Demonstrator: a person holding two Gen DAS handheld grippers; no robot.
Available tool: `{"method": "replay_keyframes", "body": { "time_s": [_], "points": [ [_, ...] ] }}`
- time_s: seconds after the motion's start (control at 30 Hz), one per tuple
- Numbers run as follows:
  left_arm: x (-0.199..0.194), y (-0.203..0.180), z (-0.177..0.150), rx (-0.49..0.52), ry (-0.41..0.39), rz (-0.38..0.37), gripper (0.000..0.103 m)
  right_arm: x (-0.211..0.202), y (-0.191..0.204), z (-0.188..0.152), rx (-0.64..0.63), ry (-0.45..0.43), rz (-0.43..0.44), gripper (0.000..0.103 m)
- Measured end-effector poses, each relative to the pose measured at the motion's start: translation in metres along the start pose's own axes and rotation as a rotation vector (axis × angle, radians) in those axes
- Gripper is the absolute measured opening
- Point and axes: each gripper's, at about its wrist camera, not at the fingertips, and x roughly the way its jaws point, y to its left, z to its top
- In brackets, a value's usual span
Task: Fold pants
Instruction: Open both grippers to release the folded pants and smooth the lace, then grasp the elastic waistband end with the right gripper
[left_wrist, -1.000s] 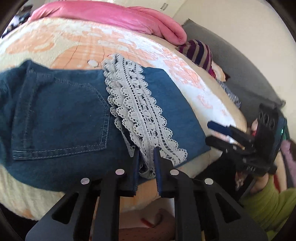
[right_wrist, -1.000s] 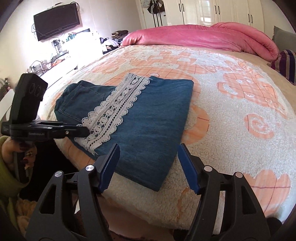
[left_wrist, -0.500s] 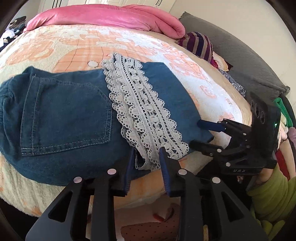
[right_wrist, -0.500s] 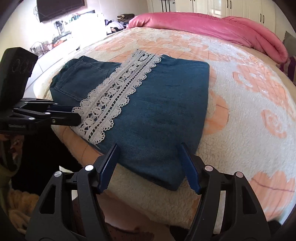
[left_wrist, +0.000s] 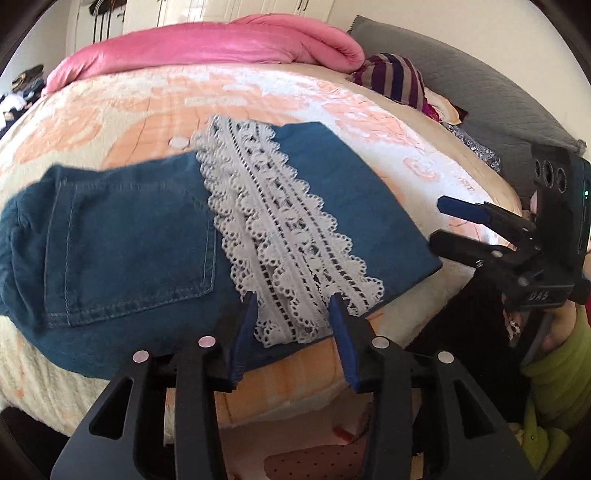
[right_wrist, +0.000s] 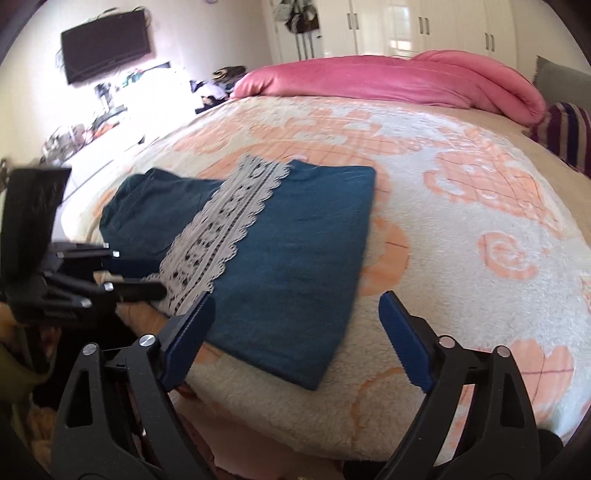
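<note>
In the left wrist view, the pants (left_wrist: 147, 240) lie folded across the middle of the frame on the bed blanket (left_wrist: 155, 99), back pocket toward the left, with the lace trim (left_wrist: 280, 236) running from upper centre down to the lower centre. Our left gripper (left_wrist: 293, 325) sits at the bottom centre; its jaws have just been opening, and the near end of the lace lies between them with no pad pressing on it. At the right edge we see the right gripper (left_wrist: 443, 221), fingers parted, just off the near right corner of the denim. We judge this a release after a fold. To do it well we should let the lace drop flat before backing away, so that it does not drag or curl.

In the right wrist view, the pants (right_wrist: 295, 240) fill the centre-left, a tidy rectangle whose near corner points to the lower centre. The right gripper (right_wrist: 295, 336) spans the bottom of the frame; its jaws have just been opening, now stand wide, and nothing is clamped. The left gripper (right_wrist: 136, 277) shows at the left edge beside the lace trim (right_wrist: 225, 225). If another fold is wanted, we would take both near corners evenly and keep the edges lined up. The pink duvet (right_wrist: 388, 81) at the top is well apart.
</note>
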Motion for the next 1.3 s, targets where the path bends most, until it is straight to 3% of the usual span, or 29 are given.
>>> {"method": "replay_keyframes", "body": {
  "time_s": [0.5, 0.53, 0.57, 0.9, 0.97, 1.3],
  "points": [
    [-0.04, 0.009, -0.002, -0.02, -0.077, 0.032, 0.041, -0.011, 0.002, 0.007, 0.026, -0.033, -0.025, 0.093],
    [-0.043, 0.011, -0.003, -0.022, -0.083, 0.035, 0.052, -0.011, 0.003, 0.008, 0.024, -0.033, -0.027, 0.093],
    [-0.046, 0.013, -0.003, -0.027, -0.091, 0.042, 0.07, -0.012, 0.005, 0.008, 0.022, -0.036, -0.028, 0.094],
    [-0.079, 0.04, -0.011, -0.074, -0.157, 0.114, 0.07, -0.008, 0.029, 0.023, -0.024, -0.027, -0.008, 0.094],
    [-0.083, 0.048, -0.013, -0.095, -0.161, 0.137, 0.084, -0.006, 0.037, 0.03, -0.044, -0.026, 0.0, 0.094],
    [-0.098, 0.084, -0.024, -0.189, -0.178, 0.182, 0.089, 0.021, 0.077, 0.066, -0.126, 0.004, 0.079, 0.094]
  ]
}}
